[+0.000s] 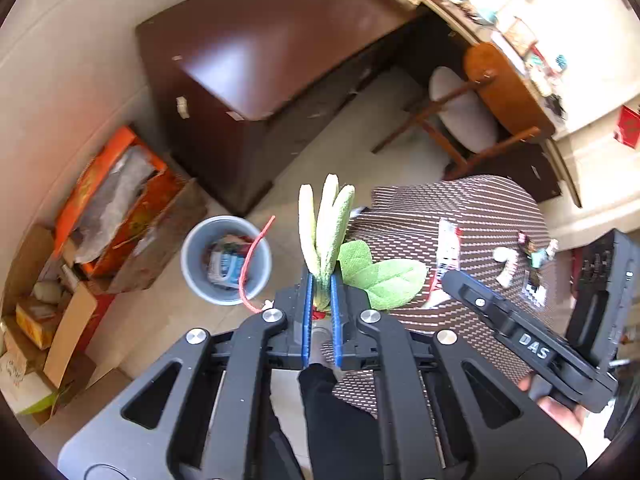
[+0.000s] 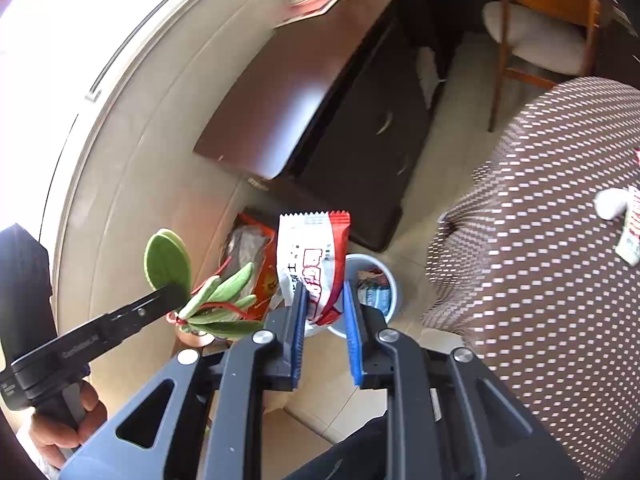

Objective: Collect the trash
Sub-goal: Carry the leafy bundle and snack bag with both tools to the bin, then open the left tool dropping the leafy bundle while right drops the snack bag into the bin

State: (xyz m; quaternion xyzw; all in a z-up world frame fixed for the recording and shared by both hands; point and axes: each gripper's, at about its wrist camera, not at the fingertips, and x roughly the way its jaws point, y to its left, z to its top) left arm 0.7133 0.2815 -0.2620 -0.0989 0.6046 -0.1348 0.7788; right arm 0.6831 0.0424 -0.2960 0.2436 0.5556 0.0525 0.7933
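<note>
My left gripper is shut on the stem of a sprig of green leaves tied with red string. It hangs over the floor, just right of a grey bin that holds wrappers. My right gripper is shut on a red and white snack wrapper, above the bin. In the right wrist view the left gripper shows at the left with the leaf sprig. The right gripper enters the left wrist view from the right.
A table with a brown patterned cloth carries a wrapper and a white scrap. Behind the bin stand a dark wooden cabinet, an orange box among cardboard boxes, and a wooden chair.
</note>
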